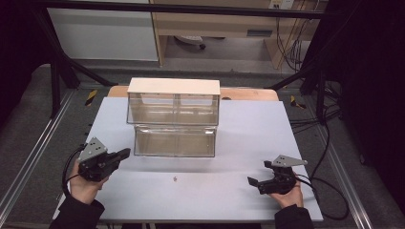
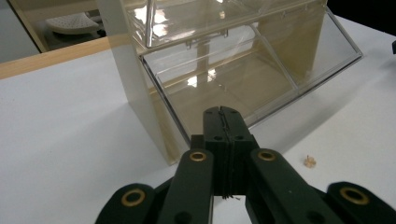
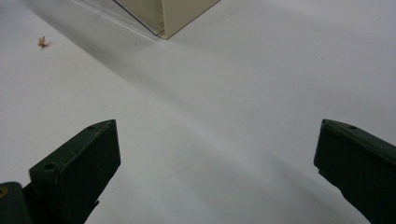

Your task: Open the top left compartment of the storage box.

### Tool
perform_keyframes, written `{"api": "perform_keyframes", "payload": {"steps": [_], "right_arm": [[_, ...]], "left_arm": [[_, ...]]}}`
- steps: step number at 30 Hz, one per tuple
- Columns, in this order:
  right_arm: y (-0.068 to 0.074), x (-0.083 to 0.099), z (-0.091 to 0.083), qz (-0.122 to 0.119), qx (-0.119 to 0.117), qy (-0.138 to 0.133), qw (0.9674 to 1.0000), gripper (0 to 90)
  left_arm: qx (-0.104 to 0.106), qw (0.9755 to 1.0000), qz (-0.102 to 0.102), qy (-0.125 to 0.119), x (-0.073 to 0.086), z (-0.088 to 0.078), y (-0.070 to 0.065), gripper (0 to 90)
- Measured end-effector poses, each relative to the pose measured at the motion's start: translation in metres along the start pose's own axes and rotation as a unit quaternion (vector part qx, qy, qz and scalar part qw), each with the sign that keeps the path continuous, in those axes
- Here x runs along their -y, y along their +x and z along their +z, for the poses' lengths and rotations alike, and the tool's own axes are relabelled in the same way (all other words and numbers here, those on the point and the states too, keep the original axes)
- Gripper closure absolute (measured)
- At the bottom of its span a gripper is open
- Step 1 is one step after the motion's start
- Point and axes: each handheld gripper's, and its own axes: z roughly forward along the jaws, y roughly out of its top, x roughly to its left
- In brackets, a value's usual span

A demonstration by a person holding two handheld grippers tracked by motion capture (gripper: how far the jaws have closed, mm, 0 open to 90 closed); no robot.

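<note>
A clear plastic bin unit with a cream top and cream side walls stands at the middle of the white table; its two tiers have tilted transparent fronts. The left gripper view looks at its lower bin from close by. A tiny tan piece lies on the table in front of the unit, also seen as a small tan piece beside the left jaws and far off. My left gripper is shut with nothing between its pads, pointing at the unit's lower left corner. My right gripper stands open over bare table.
A wooden strip runs along the table's far edge behind the unit. Black frame bars and cables flank the table. A cabinet stands on the floor beyond.
</note>
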Motion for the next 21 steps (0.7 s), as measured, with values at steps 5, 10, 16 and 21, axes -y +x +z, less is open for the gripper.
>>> {"api": "perform_keyframes", "payload": {"steps": [5, 10, 16, 21], "right_arm": [[0.001, 0.000, 0.000, 0.003, -0.001, 0.001, 1.0000, 1.1], [0.001, 0.000, 0.000, 0.003, -0.001, 0.001, 1.0000, 1.1], [0.001, 0.000, 0.000, 0.003, -0.001, 0.001, 1.0000, 1.1], [0.001, 0.000, 0.000, 0.002, -0.001, 0.002, 1.0000, 1.1]], "left_arm": [[-0.003, 1.0000, 0.001, -0.004, -0.004, 0.003, -0.001, 89.4], [-0.006, 0.9999, 0.002, -0.013, -0.010, 0.005, -0.002, 89.4], [-0.007, 0.9996, 0.007, -0.026, -0.019, 0.006, -0.003, 89.4], [-0.009, 0.9992, 0.004, -0.038, -0.028, 0.009, -0.004, 89.4]]}}
